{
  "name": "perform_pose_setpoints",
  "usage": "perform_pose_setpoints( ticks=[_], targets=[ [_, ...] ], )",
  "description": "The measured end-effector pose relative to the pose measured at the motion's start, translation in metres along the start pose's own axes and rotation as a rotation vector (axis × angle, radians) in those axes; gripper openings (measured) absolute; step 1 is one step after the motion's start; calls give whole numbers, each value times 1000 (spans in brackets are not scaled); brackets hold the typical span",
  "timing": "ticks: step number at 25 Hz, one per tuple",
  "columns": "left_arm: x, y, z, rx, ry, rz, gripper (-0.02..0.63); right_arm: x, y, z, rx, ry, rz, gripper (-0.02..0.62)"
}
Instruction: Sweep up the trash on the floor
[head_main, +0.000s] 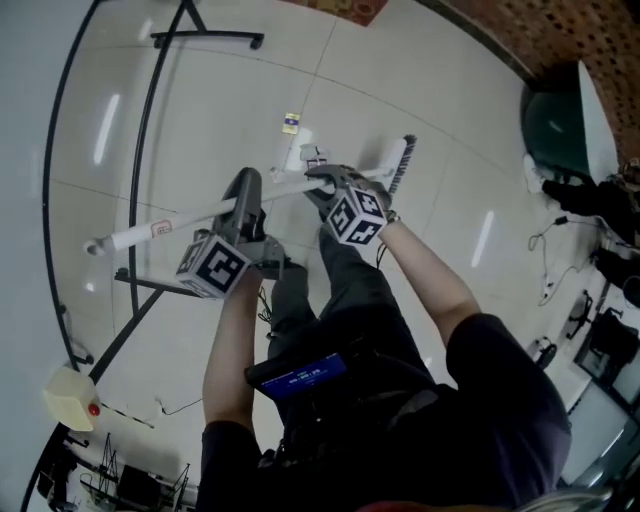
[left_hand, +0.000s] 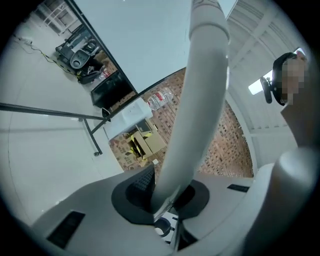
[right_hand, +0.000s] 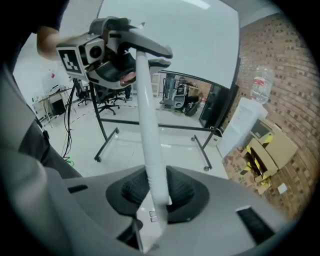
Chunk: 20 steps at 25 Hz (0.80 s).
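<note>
Broom handle (head_main: 170, 224) crosses the head view, its free end at nine o'clock. Left gripper (head_main: 244, 203) is clenched on the white tube. Scrap of trash (head_main: 291, 123) lies on the pale floor (head_main: 440, 90) at twelve o'clock, apart from the bristles. Right gripper (head_main: 325, 183) grasps the same handle nearer the brush head (head_main: 402, 160), out at two o'clock. Judged step: broom in hand, stroke not yet begun. Next move: lower the bristles beyond the scrap and draw it in.

Both my arms reach out in front, left forearm (head_main: 232, 340) and right forearm (head_main: 430, 275) bare. My left gripper (head_main: 243, 203) is clamped tight on the white pole (head_main: 180, 219). My right gripper (head_main: 325, 182) grips the same pole further along, tilted downward.
</note>
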<state>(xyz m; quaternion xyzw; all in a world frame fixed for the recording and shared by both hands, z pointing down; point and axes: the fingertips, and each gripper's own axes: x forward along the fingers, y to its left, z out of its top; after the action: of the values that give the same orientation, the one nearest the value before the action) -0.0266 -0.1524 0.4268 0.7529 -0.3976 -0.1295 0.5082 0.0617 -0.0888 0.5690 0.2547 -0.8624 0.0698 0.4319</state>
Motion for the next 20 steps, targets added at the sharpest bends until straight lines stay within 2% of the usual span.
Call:
perform_pose_setpoints(
  ticks=[3,9,14,18,20],
  targets=[
    [-4,-21,9,11,36,-5,38,-27,10,8,36,2,-3,107],
    [-10,-58,3,65,138,-84,38,-52,29,8,17,48,42,86],
    [-27,-86,-4,69,169,-147,38,-84,38,13,13,58,86,86],
    [-35,-113,-5,59,172,-250,54,-106,43,20,-19,38,144,86],
    [-36,-134,-8,51,177,-326,104,-119,47,23,-27,14,207,86]
  ],
)
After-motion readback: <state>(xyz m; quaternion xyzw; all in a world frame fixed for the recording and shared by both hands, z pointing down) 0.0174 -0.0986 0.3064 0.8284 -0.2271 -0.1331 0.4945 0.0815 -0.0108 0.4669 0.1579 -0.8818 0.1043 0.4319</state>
